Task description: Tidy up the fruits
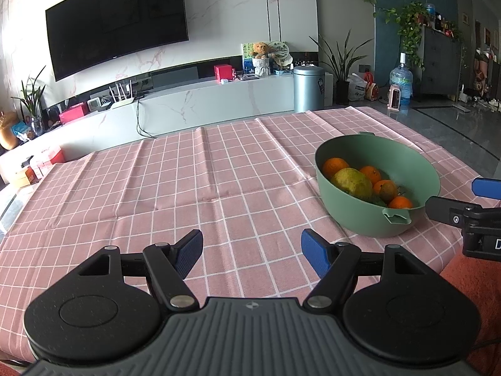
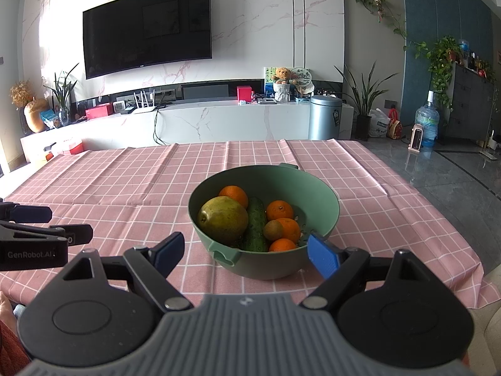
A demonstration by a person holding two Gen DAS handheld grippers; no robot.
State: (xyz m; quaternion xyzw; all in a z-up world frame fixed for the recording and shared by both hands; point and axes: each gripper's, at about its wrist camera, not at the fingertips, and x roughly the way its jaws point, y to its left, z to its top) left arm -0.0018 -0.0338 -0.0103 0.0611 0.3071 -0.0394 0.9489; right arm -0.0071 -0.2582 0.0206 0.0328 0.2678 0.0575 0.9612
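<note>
- Blue ribbed pads face each other across a wide gap on our left gripper (image 1: 252,252), which tilts down over bare cloth with nothing between its fingers.
- Our right gripper (image 2: 245,250) tilts down the same way, fingers spread wide; the near wall of the green bowl (image 2: 325,194) sits in the gap between them, and we cannot tell whether the pads touch it.
- From the left wrist view, the right gripper's fingers (image 1: 441,210) reach in from the right edge, just beside the bowl's near handle (image 1: 397,216).
- The bowl stands on the pink checked tablecloth (image 2: 125,181), towards the right side of the table, and holds all the produce we can see.
- Inside lie a large yellow-green pear (image 2: 223,219), a dark bumpy cucumber (image 2: 256,224) beside it, a brown kiwi (image 2: 273,229) and four oranges (image 2: 279,210) packed around them.
- The bowl looks like smooth matte plastic, round, with small lug handles at front and back.
- The cloth shows fold creases and a white grid.
- Behind the table stand a marble-patterned low cabinet (image 2: 238,119), a wall-mounted television (image 2: 147,31), a metal bin (image 2: 325,117), potted plants (image 2: 364,100) and a water bottle (image 2: 426,123) on the glossy floor.
</note>
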